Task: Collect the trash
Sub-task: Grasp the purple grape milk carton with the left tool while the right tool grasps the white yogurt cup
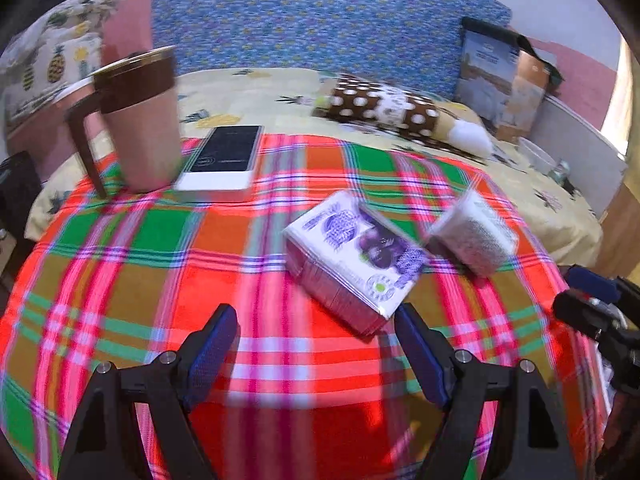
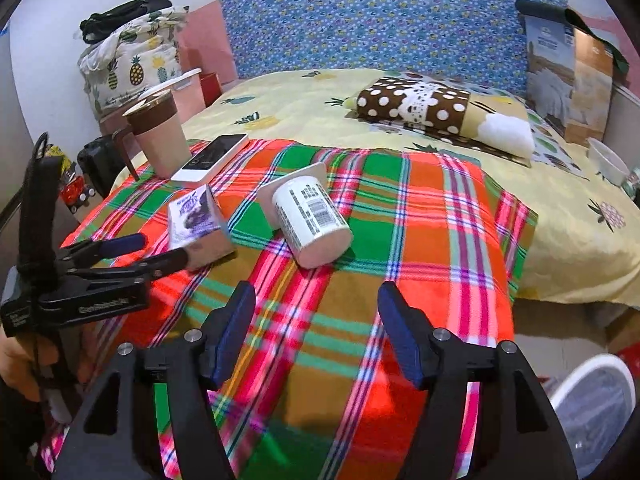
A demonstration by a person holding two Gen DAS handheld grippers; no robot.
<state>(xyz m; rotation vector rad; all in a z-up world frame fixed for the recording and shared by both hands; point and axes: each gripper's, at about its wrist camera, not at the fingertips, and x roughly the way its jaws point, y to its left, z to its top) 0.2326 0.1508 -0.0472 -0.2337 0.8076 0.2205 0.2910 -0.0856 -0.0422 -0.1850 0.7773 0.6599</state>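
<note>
The left gripper [image 1: 316, 344] stands released with nothing between its blue pads, poised just short of the purple-printed tissue pack [image 1: 352, 256], which lies on the plaid cloth [image 1: 120, 280]. The right gripper [image 2: 316, 320] is likewise released and empty, near the white plastic cup [image 2: 312, 216] that lies tipped on its side just beside the pack. Behind them, a brown-banded mug [image 2: 158, 136] stands upright beside a flat white device [image 2: 212, 158], possibly a power bank; the left view is blurred.
</note>
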